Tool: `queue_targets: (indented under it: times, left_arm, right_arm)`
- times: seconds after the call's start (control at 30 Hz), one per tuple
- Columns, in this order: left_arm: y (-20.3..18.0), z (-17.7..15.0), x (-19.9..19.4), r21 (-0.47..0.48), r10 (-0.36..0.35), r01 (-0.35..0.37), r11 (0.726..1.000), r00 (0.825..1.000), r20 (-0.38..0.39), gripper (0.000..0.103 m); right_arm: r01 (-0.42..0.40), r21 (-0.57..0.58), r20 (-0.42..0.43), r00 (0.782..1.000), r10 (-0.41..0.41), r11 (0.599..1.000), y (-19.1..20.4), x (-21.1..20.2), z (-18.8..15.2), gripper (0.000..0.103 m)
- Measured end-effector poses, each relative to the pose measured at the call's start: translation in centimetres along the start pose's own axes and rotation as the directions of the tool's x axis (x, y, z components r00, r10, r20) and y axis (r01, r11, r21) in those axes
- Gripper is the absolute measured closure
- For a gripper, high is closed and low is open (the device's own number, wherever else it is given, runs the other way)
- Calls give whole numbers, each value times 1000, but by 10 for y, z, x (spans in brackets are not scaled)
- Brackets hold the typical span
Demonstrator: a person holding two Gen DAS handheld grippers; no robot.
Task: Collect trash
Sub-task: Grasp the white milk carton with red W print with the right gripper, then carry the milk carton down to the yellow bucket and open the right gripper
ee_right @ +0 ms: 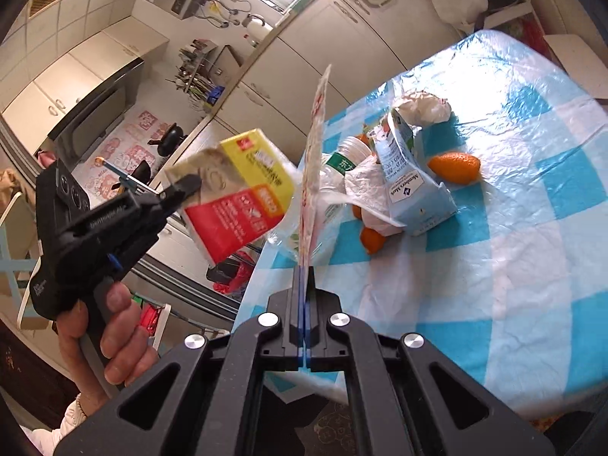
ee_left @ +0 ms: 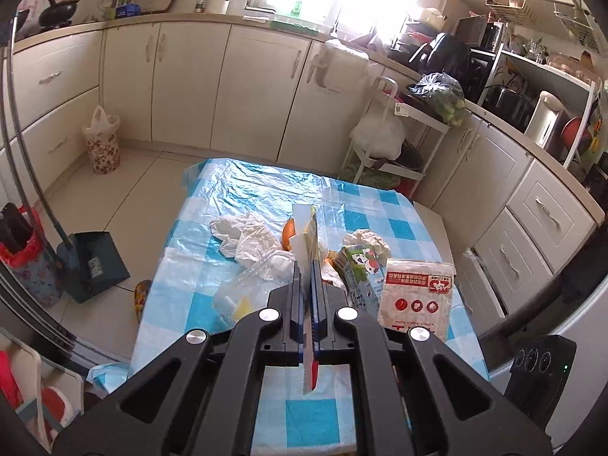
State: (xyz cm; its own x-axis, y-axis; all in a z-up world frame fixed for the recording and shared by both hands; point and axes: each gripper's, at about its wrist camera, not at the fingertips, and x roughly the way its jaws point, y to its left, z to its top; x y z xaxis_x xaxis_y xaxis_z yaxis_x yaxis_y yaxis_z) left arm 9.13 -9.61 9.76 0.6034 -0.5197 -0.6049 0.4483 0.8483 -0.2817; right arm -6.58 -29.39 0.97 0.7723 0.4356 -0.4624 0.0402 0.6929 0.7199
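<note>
1. Left wrist view: the left gripper (ee_left: 307, 266) was clenched on a yellow-red packet (ee_left: 307, 235), held edge-on, its long axis running forward along the fingers, out over the table (ee_left: 395, 224).
2. In the right wrist view that packet (ee_right: 237, 190) showed its printed face, raised left of the table's (ee_right: 532, 228) edge.
3. The right gripper (ee_right: 304, 269) was clamped on a flat white pouch (ee_right: 313, 144), edge-on, long axis pointing up and away from the fingers.
4. On the table lay a milk carton (ee_right: 410, 190), toppled, its opened top pointing away, with oranges (ee_right: 454, 167) beside it.
</note>
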Motion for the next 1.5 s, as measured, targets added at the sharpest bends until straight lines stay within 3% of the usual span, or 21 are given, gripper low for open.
queue_targets:
  times: [0.27, 0.43, 0.57, 0.67, 0.83, 1.0, 1.1, 1.13, 1.17, 1.2, 1.23, 1.33, 1.4, 1.5]
  left_arm:
    - [1, -37, -64, 11, -29, 28, 1000, 999, 24, 100]
    - [0, -55, -91, 26, -42, 41, 999, 999, 21, 100]
    - [-2, -67, -105, 36, -51, 51, 998, 999, 18, 100]
    - [-2, -75, -113, 34, -58, 58, 998, 998, 18, 100]
    - [2, -88, -122, 30, -69, 69, 997, 998, 6, 100]
    - [0, -105, -128, 27, -78, 78, 997, 997, -14, 100]
    - [0, -117, -132, 19, -90, 90, 996, 996, -27, 100]
    - [0, -121, -133, 17, -93, 93, 995, 995, -32, 100]
    - [0, -124, -134, 12, -97, 98, 995, 994, -39, 100]
    - [1, -129, -133, 4, -105, 105, 994, 993, -51, 100]
    - [1, -133, -132, 0, -107, 108, 994, 992, -60, 100]
    - [1, -145, -128, -12, -112, 111, 994, 990, -89, 100]
    - [0, -152, -127, -15, -116, 115, 993, 988, -103, 100]
    - [-5, -163, -123, -5, -124, 124, 992, 983, -135, 100]
  right_arm:
    - [65, -98, -24, 997, -67, 993, 16, -42, -30, 102]
    - [135, -193, -142, 976, -164, 972, 28, -43, -61, 102]
    - [176, -286, -288, 922, -260, 942, 32, -33, -99, 102]
    - [196, -321, -390, 864, -318, 926, 30, -23, -125, 102]
    - [248, -349, -472, 787, -398, 904, 20, -10, -151, 102]
    - [291, -364, -557, 693, -457, 885, 2, 19, -165, 102]
    - [344, -343, -568, 665, -485, 874, -10, 26, -166, 102]
    - [355, -328, -566, 668, -483, 875, -13, 25, -164, 98]
    - [364, -309, -564, 674, -477, 879, -16, 22, -161, 81]
    - [375, -293, -554, 683, -476, 879, -18, 19, -157, 56]
    - [382, -289, -540, 692, -479, 878, -19, 16, -158, 48]
    - [383, -264, -507, 726, -465, 885, -19, 7, -156, 47]
    - [371, -242, -456, 772, -443, 896, -15, -3, -149, 47]
    - [341, -206, -320, 862, -393, 917, -5, -30, -129, 47]
